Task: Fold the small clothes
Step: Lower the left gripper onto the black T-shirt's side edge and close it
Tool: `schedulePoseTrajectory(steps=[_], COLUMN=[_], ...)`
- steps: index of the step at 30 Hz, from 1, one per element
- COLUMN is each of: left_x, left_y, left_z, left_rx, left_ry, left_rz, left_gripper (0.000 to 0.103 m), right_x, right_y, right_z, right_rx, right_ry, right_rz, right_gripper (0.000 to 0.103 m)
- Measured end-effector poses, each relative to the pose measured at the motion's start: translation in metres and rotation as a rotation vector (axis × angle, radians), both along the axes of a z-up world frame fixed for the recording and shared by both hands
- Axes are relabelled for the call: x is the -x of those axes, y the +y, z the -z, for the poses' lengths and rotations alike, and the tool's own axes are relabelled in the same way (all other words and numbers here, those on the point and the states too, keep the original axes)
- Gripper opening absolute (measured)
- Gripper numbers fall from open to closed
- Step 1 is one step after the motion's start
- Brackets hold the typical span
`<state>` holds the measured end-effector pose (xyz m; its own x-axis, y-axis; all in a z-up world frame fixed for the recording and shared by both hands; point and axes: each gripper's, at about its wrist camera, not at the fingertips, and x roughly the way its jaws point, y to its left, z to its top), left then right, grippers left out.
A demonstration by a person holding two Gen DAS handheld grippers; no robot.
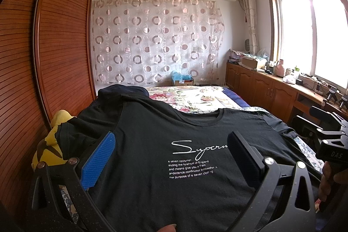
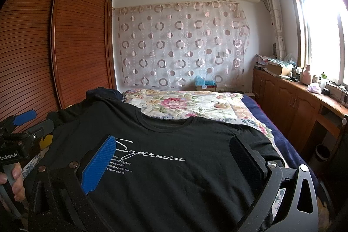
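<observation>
A black T-shirt (image 1: 174, 134) with white "Superman" script lies flat, front up, on the bed; it also shows in the right wrist view (image 2: 174, 140). My left gripper (image 1: 171, 145) is open and empty, hovering over the shirt's left half. My right gripper (image 2: 171, 147) is open and empty over the shirt's right half. Each gripper shows at the edge of the other's view: the right one (image 1: 326, 136), the left one (image 2: 21, 123). A dark blue garment (image 1: 121, 91) lies beyond the shirt's left shoulder.
The bed has a floral cover (image 2: 184, 103). A yellow and black item (image 1: 50, 145) lies at the shirt's left. A wooden slatted wardrobe (image 1: 54, 47) stands close on the left. A wooden cabinet (image 2: 293, 101) with clutter runs under the window on the right.
</observation>
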<state>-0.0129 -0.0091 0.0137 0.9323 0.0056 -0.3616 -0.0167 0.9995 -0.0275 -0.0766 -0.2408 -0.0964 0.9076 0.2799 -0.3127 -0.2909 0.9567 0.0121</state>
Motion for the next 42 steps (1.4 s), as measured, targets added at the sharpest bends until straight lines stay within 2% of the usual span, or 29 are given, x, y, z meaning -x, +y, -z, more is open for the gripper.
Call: schedulePoseTrajectory(steps=[10, 16, 30, 39, 42], left_x=[-0.001, -0.007, -0.025, -0.037, -0.041], left_y=[0.004, 0.014, 0.078, 0.127, 0.143], left_z=[-0.003, 0.004, 0.032, 0.044, 0.043], left_rx=[0.000, -0.022, -0.021, 0.000, 0.020], left_ry=[0.015, 0.050, 0.147, 0.193, 0.200], left_rz=[-0.001, -0.002, -0.058, -0.088, -0.092], left_gripper=[0.103, 0.103, 0.103, 0.103, 0.099], right_x=[0.000, -0.003, -0.023, -0.036, -0.039], right_y=[0.001, 0.008, 0.006, -0.002, -0.004], right_z=[0.000, 0.003, 0.009, 0.007, 0.006], right_rx=[-0.003, 0.005, 0.048, 0.085, 0.088], right_ry=[0.006, 0.019, 0.109, 0.148, 0.155], right_rz=[-0.014, -0.071, -0.207, -0.249, -0.258], right_gripper=[0.103, 0.103, 0.103, 0.103, 0.103])
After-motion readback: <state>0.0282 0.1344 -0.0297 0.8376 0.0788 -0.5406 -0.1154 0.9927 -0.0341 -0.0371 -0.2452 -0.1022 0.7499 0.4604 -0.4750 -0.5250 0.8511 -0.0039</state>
